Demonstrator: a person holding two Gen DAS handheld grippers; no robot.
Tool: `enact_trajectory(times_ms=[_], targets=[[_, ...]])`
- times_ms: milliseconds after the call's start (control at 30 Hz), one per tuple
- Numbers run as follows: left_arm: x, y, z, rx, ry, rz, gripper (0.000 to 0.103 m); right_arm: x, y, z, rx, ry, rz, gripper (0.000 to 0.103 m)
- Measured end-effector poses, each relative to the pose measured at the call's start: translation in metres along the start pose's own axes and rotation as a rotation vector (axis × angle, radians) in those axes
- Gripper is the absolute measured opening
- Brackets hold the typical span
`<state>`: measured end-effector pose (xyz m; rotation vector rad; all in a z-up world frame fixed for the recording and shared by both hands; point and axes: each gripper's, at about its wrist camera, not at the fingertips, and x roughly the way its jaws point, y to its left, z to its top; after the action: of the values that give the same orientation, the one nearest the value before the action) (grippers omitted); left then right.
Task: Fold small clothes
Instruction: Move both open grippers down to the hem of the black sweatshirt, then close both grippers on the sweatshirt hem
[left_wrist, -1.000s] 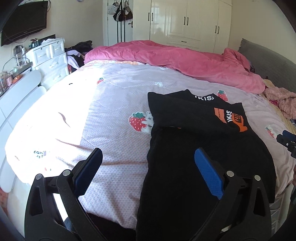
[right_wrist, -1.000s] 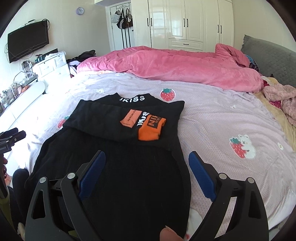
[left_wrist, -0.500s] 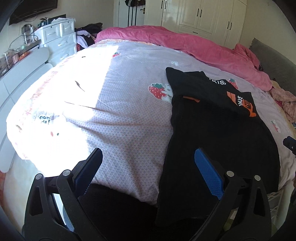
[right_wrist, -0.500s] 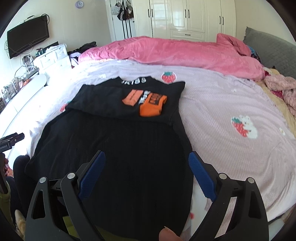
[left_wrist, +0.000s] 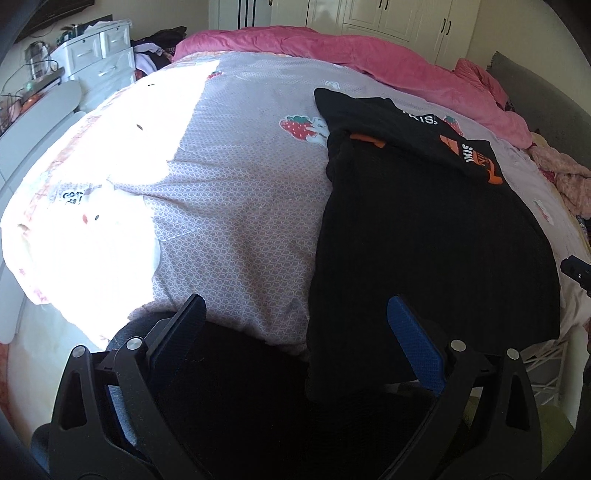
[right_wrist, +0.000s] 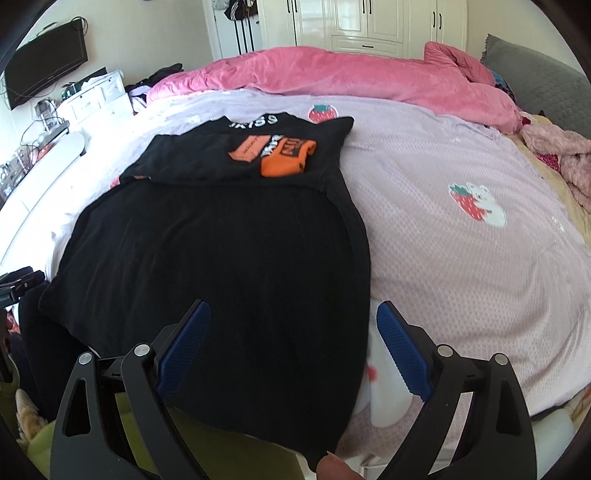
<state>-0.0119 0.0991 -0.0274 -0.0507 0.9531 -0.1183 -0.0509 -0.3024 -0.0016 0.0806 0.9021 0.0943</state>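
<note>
Currently, the left gripper (left_wrist: 295, 332) is hovering with its jaws spread wide and holding nothing, positioned at the near edge of the bed (left_wrist: 236, 206), just left of the black shirt (left_wrist: 424, 229). That garment is lying flat on the lilac strawberry-print cover, with its upper part apparently already turned down so that the orange print (right_wrist: 284, 155) is facing up near the far end; the lower body and hem (right_wrist: 258, 406) are still spreading unfolded and draping over the near bed edge. By this judgement the task is sitting at an early-to-middle stage, with the lengthwise and final folds remaining. The right gripper (right_wrist: 293, 347) is likewise standing wide and empty, hanging over the hem's right portion. Regarding edges, the shirt's left side is running close to bare cover, and its right side is bordering a broad open stretch of bedding. The pink duvet (right_wrist: 351, 77) is lying bunched well apart at the far side, so room for sweeping folds is appearing ample on both flanks.
</note>
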Motion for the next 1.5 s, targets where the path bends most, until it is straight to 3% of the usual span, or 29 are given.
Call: enact_trajectory(times_ms=[67,300,400,733,800,833,867,1167,1500], targets=[[0.003,0.000,-0.003,-0.004,0.015,-0.013,0.080,0.001,-0.004,-0.005,0.011,0.012,-0.004,0.091],[0.015,-0.005,-0.010,-0.002,0.073,-0.070,0.030,0.003,-0.011,-0.023,0.018,0.053,-0.016,0.091],[0.020,-0.010,-0.012,0.008,0.094,-0.084,0.019,0.004,-0.016,-0.031,0.025,0.070,-0.016,0.091],[0.027,-0.013,-0.014,0.008,0.111,-0.093,0.018,-0.004,-0.026,-0.046,0.031,0.091,0.007,0.086],[0.027,-0.012,-0.014,0.000,0.107,-0.096,0.012,-0.005,-0.027,-0.048,0.033,0.104,0.021,0.085],[0.026,-0.011,-0.014,-0.009,0.104,-0.104,0.009,-0.007,-0.027,-0.050,0.034,0.109,0.031,0.074],[0.025,-0.011,-0.014,-0.012,0.101,-0.107,0.008,-0.007,-0.027,-0.052,0.033,0.115,0.038,0.069],[0.015,-0.012,-0.012,-0.009,0.070,-0.111,0.004,-0.007,-0.031,-0.066,0.062,0.161,0.081,0.038],[0.020,-0.012,-0.014,-0.018,0.069,-0.109,0.004,0.008,-0.030,-0.067,0.088,0.173,0.094,0.040]])
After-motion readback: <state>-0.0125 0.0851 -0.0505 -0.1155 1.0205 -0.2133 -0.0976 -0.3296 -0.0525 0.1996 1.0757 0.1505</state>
